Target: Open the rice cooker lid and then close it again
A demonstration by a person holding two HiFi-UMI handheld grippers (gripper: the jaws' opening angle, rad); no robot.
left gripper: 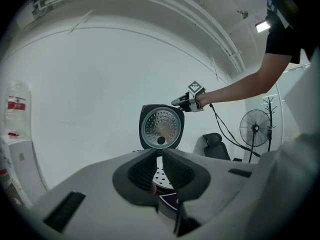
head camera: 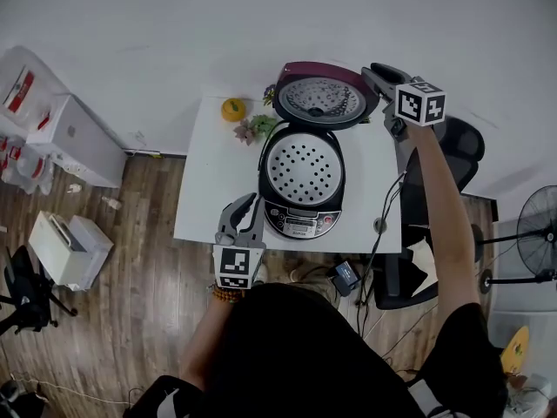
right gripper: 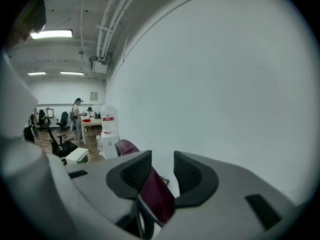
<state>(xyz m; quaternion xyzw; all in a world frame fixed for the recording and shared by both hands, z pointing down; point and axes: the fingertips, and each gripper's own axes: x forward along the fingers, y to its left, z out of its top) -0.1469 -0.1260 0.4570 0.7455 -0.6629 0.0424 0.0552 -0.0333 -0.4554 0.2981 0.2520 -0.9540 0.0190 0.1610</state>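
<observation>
While the cooker (head camera: 300, 190) stands on a white table (head camera: 209, 190), its lid (head camera: 320, 103) is fully open and stands upright at the far side, so the shiny dimpled inside faces the person. Inside the body sits a round tray (head camera: 302, 165) with many small holes, and a control panel (head camera: 300, 225) is on the near edge.

The right gripper (head camera: 376, 75) is at the top right corner of the lid. In the right gripper view the dark red rim of the lid passes between the jaws. The jaws are spread: the rim lies against the left pad and a clear gap stays at the other pad, so they do not squeeze it.

The left gripper (head camera: 244, 205) is at the near left corner of the cooker, just beside the body, and points toward the lid. Its jaws stand close, with only a narrow slit between them. Nothing is gripped, and the holed tray shows through the slit.

Behind the cooker, on the left, lie an orange (head camera: 232, 109) and a small plant (head camera: 254, 129). A black cable (head camera: 383, 207) hangs over the right edge of the table. A black chair (head camera: 461, 146) stands right of the table and a fan (head camera: 535, 225) farther right. White boxes (head camera: 74, 133) are on the wooden floor (head camera: 130, 303) at the left.
</observation>
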